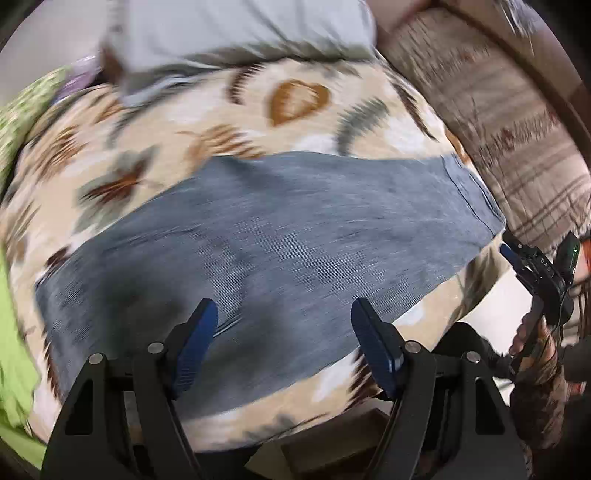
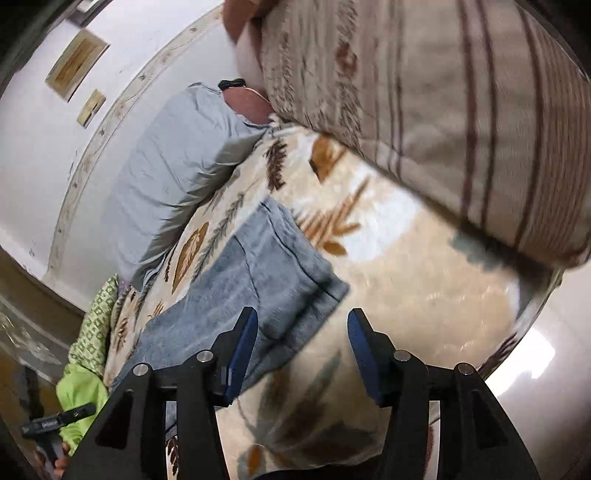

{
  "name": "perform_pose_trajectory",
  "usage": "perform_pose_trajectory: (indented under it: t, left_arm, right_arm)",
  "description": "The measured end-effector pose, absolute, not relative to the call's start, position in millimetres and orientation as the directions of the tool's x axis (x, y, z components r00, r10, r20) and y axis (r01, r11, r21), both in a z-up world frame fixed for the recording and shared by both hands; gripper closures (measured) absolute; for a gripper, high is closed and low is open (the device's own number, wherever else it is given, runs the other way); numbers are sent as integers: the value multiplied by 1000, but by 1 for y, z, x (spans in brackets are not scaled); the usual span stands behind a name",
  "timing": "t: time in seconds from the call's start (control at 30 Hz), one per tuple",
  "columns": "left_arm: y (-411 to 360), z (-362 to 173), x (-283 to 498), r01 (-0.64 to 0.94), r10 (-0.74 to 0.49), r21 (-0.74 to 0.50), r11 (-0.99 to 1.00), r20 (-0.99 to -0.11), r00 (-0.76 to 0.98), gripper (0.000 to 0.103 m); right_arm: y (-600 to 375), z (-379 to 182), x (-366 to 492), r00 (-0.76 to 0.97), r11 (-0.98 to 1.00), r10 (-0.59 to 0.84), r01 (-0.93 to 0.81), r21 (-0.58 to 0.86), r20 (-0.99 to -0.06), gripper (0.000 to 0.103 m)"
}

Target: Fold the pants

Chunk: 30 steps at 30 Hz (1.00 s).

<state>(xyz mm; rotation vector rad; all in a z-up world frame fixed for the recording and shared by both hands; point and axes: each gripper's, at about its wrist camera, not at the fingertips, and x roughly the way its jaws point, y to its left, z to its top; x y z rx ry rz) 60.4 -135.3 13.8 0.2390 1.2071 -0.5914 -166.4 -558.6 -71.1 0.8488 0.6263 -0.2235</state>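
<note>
The blue-grey pants [image 1: 280,236] lie flat as a long folded band across a leaf-patterned blanket [image 1: 295,99]. My left gripper [image 1: 284,306] hovers over their near edge, open, with nothing between its blue pads. The right gripper [image 1: 511,245], held in a hand, sits just off the pants' hemmed right end. In the right wrist view the pants [image 2: 266,273] run away to the upper left, and my right gripper [image 2: 303,317] is open above their near end and the blanket [image 2: 406,288]. Its pads touch nothing. Both views are blurred.
A grey pillow [image 1: 240,33] [image 2: 173,173] lies at the head of the bed. A striped beige cushion [image 1: 498,110] [image 2: 461,110] borders the far side. Green cloth [image 1: 14,332] [image 2: 88,332] bunches at the other side. White floor [image 2: 535,406] shows past the bed's edge.
</note>
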Motion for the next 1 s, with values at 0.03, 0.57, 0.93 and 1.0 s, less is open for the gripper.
perform_pose_trajectory:
  t: [0.03,0.57,0.93,1.0]
  left_arm:
    - [-153,11,63,561,-294,-133,817,-933,208,28]
    - [-409,-11,121,739,-227,-138,659,-974,21,28]
    - [-497,-52,158,756,-235,-279,592,-957,-169,28]
    - [-506,-60,158,762,-241,-334,556,-941,-237,28]
  right_arm:
    - [-559,-76,-165,804,641,75,414,646,-590,48]
    - [-567,-107,-135,883,551,236,223,804,-407,35]
    - [-567,-112,-139,887,570,273,161,805,-371,37]
    - [-565,-112,-140,889,576,270,158,802,-369,37]
